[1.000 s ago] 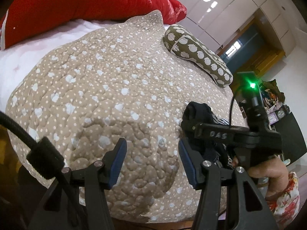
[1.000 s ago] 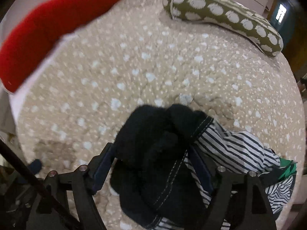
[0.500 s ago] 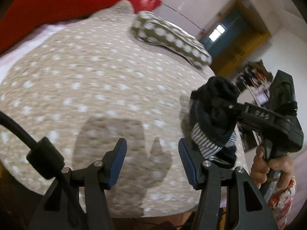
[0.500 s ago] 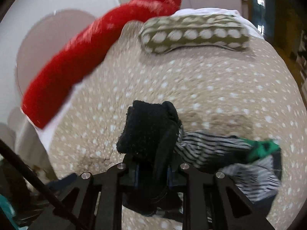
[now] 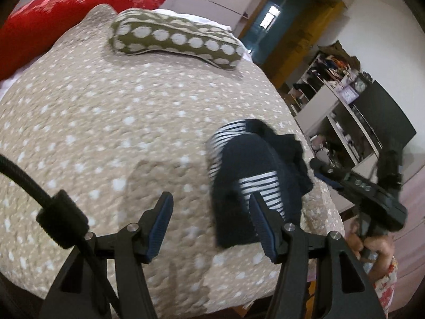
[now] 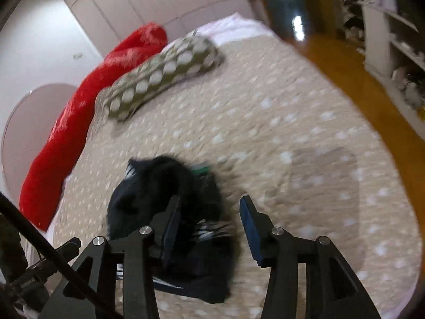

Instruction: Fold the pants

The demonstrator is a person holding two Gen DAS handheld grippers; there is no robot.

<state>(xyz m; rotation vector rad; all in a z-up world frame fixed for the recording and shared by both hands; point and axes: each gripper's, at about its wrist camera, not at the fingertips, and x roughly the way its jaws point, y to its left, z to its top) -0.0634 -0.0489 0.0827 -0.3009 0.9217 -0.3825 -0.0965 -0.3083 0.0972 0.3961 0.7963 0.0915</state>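
Observation:
The pants (image 5: pixel 249 175) are a crumpled dark navy bundle with black-and-white striped parts, lying on the beige dotted bedspread (image 5: pixel 106 122). In the right wrist view the pants (image 6: pixel 170 207) sit blurred just beyond the fingers, with a bit of green showing. My left gripper (image 5: pixel 209 218) is open and empty, its right finger in front of the bundle. My right gripper (image 6: pixel 209 223) is open, its left finger overlapping the bundle. It also shows at the right edge of the left wrist view (image 5: pixel 353 183), beside the pants.
A green dotted pillow (image 5: pixel 175 40) and a red pillow (image 5: pixel 66 13) lie at the far side of the bed. Shelves with clutter (image 5: pixel 340 90) and a wooden floor (image 6: pixel 345 63) are to the right of the bed. The near bed edge (image 5: pixel 239 300) is just below my left gripper.
My right gripper has opened and let go of the pants, which dropped onto the bedspread. Both cameras have swung, and the view is motion blurred.

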